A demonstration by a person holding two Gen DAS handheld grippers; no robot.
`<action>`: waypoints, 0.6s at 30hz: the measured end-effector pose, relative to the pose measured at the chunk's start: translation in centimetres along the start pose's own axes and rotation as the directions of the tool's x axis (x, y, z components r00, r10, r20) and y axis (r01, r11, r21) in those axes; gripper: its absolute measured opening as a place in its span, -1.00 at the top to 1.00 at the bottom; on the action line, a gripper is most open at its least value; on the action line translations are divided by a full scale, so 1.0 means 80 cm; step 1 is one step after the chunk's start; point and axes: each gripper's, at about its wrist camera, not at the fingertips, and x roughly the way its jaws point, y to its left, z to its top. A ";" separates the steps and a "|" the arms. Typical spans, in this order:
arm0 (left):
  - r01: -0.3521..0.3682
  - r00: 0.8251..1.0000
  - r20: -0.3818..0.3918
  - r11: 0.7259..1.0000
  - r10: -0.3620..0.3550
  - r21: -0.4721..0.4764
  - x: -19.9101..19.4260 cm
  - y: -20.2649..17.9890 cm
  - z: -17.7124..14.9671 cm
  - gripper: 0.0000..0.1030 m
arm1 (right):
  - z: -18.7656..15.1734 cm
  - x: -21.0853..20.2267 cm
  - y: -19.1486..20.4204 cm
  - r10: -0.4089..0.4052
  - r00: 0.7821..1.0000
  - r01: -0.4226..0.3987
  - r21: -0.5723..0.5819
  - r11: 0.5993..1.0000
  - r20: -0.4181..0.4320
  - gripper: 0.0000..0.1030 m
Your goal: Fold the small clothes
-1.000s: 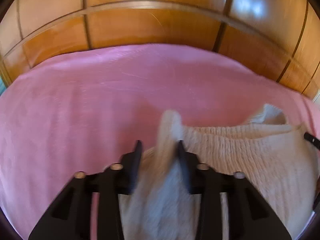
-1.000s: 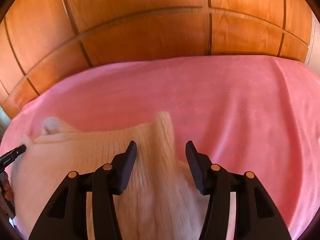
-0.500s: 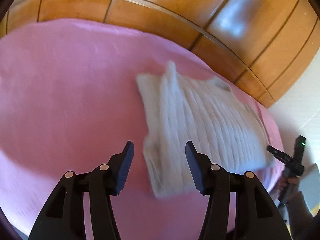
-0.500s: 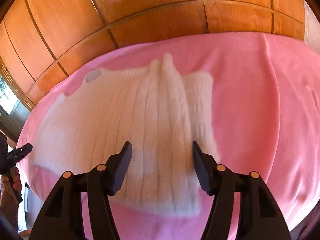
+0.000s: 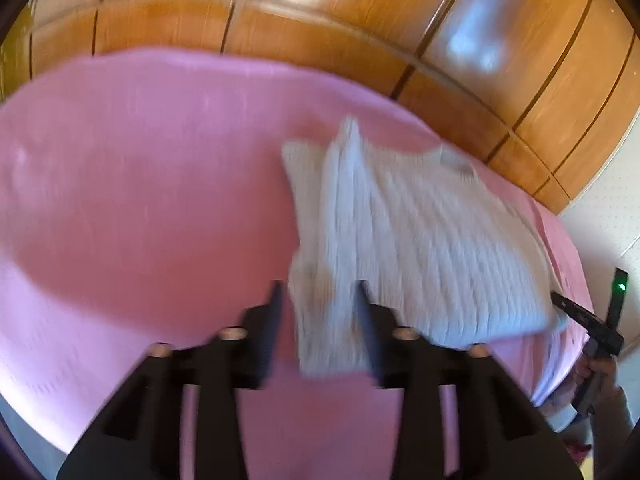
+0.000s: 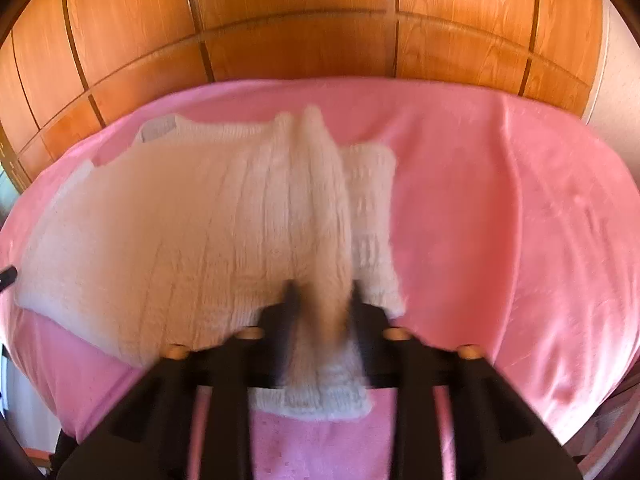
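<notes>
A cream ribbed knit sweater (image 5: 420, 240) lies spread on the pink bedcover (image 5: 140, 184), with a raised fold ridge running along it. My left gripper (image 5: 318, 300) stands at the sweater's near left edge with its jaws apart around the cloth. In the right wrist view the sweater (image 6: 180, 240) fills the left and middle. My right gripper (image 6: 320, 300) has its jaws close together on the near end of the ridge. Both views are blurred by motion.
Wooden wardrobe panels (image 6: 300, 32) rise behind the bed. The right gripper and the hand holding it (image 5: 592, 332) show at the bed's right edge in the left wrist view. The bedcover (image 6: 500, 220) lies bare right of the sweater.
Both grippers let go of the sweater, pulled back, then came forward again to its near edge. The right jaws have narrowed onto the fold ridge; the left jaws have narrowed somewhat.
</notes>
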 end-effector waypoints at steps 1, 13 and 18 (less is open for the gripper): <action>-0.008 1.000 0.006 1.000 0.008 0.011 0.003 -0.003 0.011 0.20 | 0.002 -0.005 0.003 -0.008 1.000 0.008 0.000 1.000 0.020 -0.04; -0.070 0.993 -0.093 0.998 0.070 0.010 0.133 -0.027 0.120 0.87 | 0.056 0.020 0.123 0.137 0.985 -0.117 -0.174 0.978 0.107 -0.25; -0.197 0.980 -0.050 0.979 0.194 -0.046 0.148 -0.009 0.112 0.87 | 0.077 0.083 0.154 0.070 0.996 -0.057 -0.234 0.971 0.049 -0.26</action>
